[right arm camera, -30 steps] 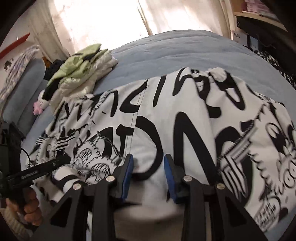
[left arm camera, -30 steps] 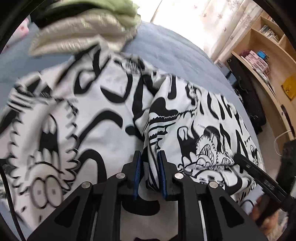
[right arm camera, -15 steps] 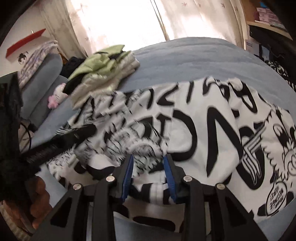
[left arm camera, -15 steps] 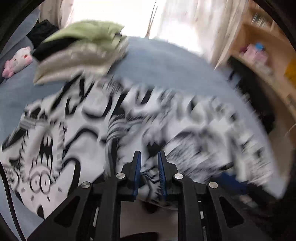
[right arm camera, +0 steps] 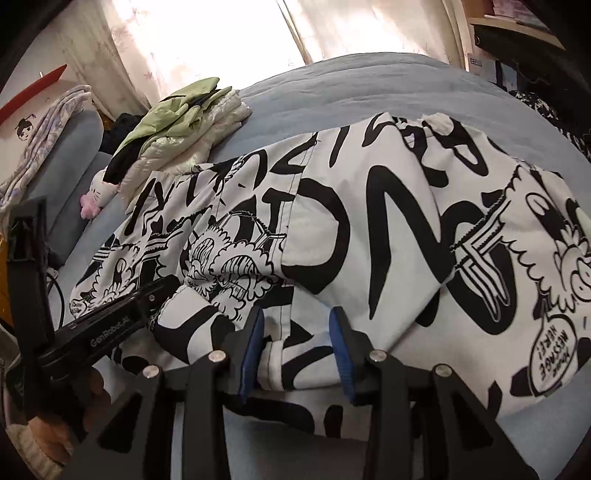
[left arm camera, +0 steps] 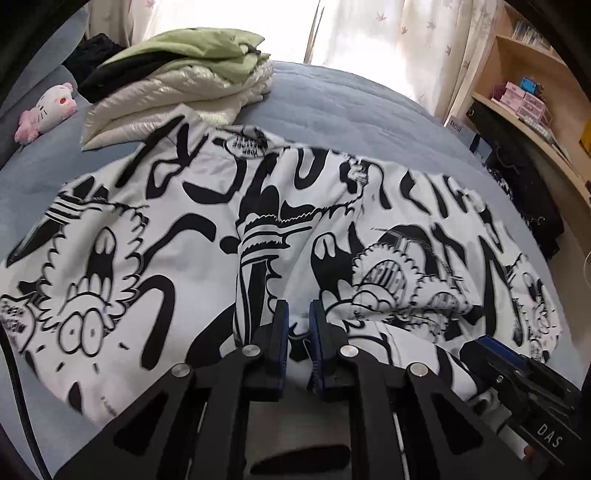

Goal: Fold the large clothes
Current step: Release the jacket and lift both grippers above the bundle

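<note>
A blue bed fills the frame's middle; a pile of green and cream clothes lies upper left; a pink plush toy at far left; wooden shelves upper right; bright curtains along the top.

I see a white garment with black cartoon print on a blue-grey bedspread, green-and-cream clothes at eleven o'clock.

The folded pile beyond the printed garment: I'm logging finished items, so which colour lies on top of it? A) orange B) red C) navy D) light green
D: a light green piece tops the folded pile, with black and shiny cream layers under it, on the blue bed behind the black-and-white printed garment.
</note>
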### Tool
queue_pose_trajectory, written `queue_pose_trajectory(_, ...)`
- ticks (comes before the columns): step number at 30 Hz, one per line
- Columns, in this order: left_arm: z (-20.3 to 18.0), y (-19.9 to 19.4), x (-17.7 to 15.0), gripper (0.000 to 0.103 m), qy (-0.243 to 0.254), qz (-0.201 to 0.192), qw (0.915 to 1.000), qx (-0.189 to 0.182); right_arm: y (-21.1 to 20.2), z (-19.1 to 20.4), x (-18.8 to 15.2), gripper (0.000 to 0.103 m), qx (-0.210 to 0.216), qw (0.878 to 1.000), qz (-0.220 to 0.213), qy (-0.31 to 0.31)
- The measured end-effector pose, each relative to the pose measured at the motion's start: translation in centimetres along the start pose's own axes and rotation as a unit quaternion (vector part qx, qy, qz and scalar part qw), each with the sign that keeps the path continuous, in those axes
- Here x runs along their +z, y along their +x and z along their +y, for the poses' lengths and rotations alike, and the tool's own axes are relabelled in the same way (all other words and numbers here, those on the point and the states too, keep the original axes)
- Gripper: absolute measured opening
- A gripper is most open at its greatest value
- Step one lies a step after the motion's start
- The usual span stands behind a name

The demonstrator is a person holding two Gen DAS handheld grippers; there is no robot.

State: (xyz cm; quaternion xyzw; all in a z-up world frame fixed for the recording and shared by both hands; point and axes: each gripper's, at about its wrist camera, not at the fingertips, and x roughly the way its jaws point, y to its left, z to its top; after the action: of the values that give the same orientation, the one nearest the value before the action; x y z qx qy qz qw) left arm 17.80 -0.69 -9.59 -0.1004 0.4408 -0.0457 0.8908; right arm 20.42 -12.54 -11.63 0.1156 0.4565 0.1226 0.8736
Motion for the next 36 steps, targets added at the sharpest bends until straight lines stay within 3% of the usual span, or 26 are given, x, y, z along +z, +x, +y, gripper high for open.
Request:
queue_pose_trajectory(9, -0.8, -6.5, 0.8, 0.012, -0.014, -0.02, 0.9997, -0.004, -5.8, 1.0, 0.5, 0.037, 0.023, 0.999, -0.031, 0.022)
queue_pose_trajectory(28, 0.1, -19.1, -2.4, 0.018, -0.029, -0.059, 0.9975, -0.026, -18.0, 6.3, -2.2, 0.038, 0.032, 0.997, -0.07, -0.011)
queue_pose_trajectory(34, 0.4, -20.9, -3.1, 0.019, -0.03, -0.067, 0.9967, -0.035, -21.7, 8.2, -2.6, 0.039, 0.071, 0.994, -0.078, -0.028)
queue_pose_trajectory(36, 0.5, -21.3, -3.3, 0.02, -0.03, -0.068, 0.9964, -0.041, -22.9, 8.8, -2.6, 0.044, 0.095, 0.992, -0.071, -0.029)
